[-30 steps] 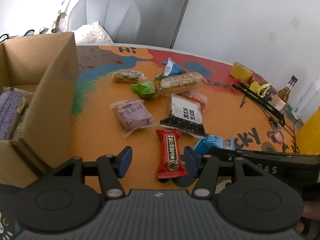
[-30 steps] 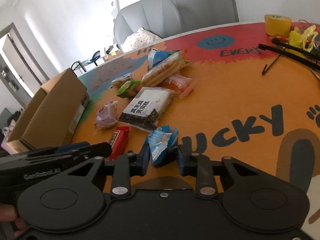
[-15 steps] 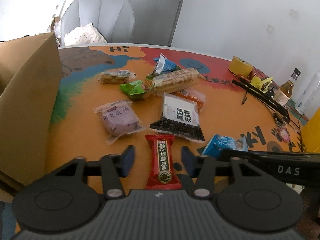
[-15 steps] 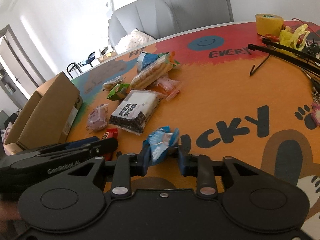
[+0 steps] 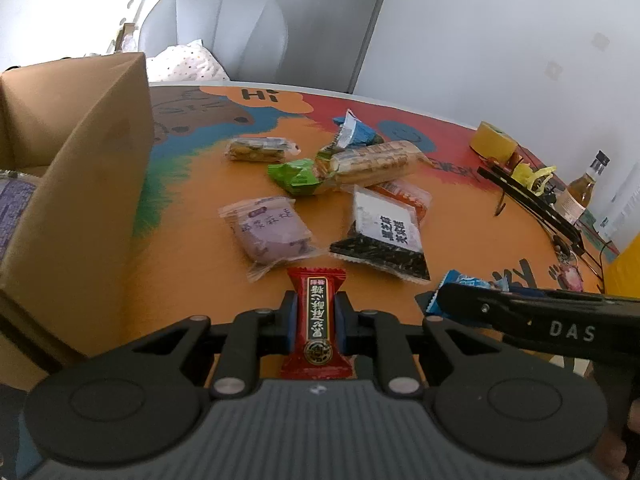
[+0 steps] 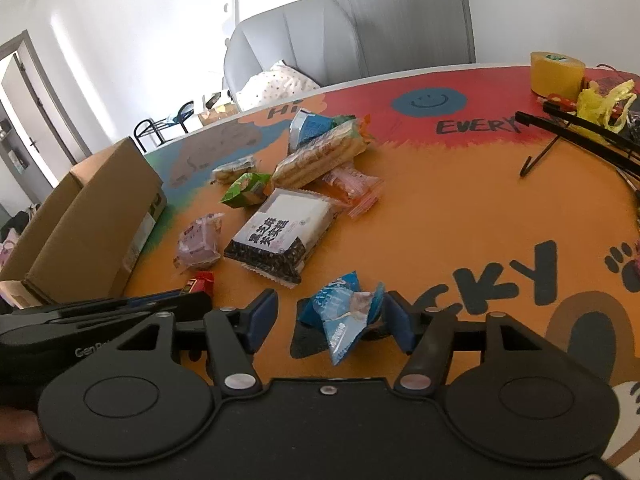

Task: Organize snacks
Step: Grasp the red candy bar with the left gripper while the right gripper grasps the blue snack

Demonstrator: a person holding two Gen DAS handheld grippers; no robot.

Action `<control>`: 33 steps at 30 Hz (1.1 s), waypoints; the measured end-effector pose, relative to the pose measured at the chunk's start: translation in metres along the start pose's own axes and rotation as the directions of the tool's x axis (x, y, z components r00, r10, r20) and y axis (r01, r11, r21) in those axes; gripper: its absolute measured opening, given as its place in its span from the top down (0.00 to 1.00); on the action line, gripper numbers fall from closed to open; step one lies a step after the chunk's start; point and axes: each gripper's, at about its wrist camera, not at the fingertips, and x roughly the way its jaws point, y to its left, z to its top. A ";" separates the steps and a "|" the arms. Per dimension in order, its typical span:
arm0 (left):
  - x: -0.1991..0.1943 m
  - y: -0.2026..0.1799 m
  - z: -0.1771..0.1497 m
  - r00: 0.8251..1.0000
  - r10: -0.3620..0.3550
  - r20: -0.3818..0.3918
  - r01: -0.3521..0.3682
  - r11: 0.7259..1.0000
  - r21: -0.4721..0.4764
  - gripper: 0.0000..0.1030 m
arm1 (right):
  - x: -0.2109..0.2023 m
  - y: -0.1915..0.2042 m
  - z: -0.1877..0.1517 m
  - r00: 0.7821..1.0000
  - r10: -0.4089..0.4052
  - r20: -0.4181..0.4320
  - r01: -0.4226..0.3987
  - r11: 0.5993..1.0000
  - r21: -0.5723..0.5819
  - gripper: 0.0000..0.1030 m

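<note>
Pinching the red candy [image 5: 316, 320], left tongs [image 5: 315, 317] closed.

Glossy red foil wrapper on the candy bar [image 5: 318, 322], catching light, pinched between the matt black plastic arms of the left claw [image 5: 316, 322], blue rubbery pads. The cardboard box [image 5: 92, 184] on the left is plain brown, dull and fibrous. The desk [image 6: 460, 216] has a smooth printed surface with a soft sheen. Crinkled shiny blue film on the snack packet [image 6: 344, 316], loose between the right claw [image 6: 330, 322] and its matt black fingers. Clear plastic over the purple cake [image 5: 270, 232].
</note>
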 end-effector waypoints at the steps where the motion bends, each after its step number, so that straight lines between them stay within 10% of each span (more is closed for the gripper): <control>1: 0.000 0.001 -0.001 1.000 0.000 -0.002 0.000 1.000 0.001 0.82 | 0.000 0.001 -0.001 1.000 -0.007 0.006 0.007 1.000 -0.009 0.45; 4: -0.001 -0.002 -0.002 1.000 0.003 0.000 -0.003 1.000 0.019 0.82 | 0.000 0.001 -0.001 1.000 -0.022 0.005 0.022 1.000 -0.014 0.70; 33: -0.057 -0.005 0.011 0.992 0.026 0.120 -0.030 0.999 0.028 0.83 | -0.043 0.030 0.013 0.991 0.079 0.109 -0.076 0.997 -0.028 0.72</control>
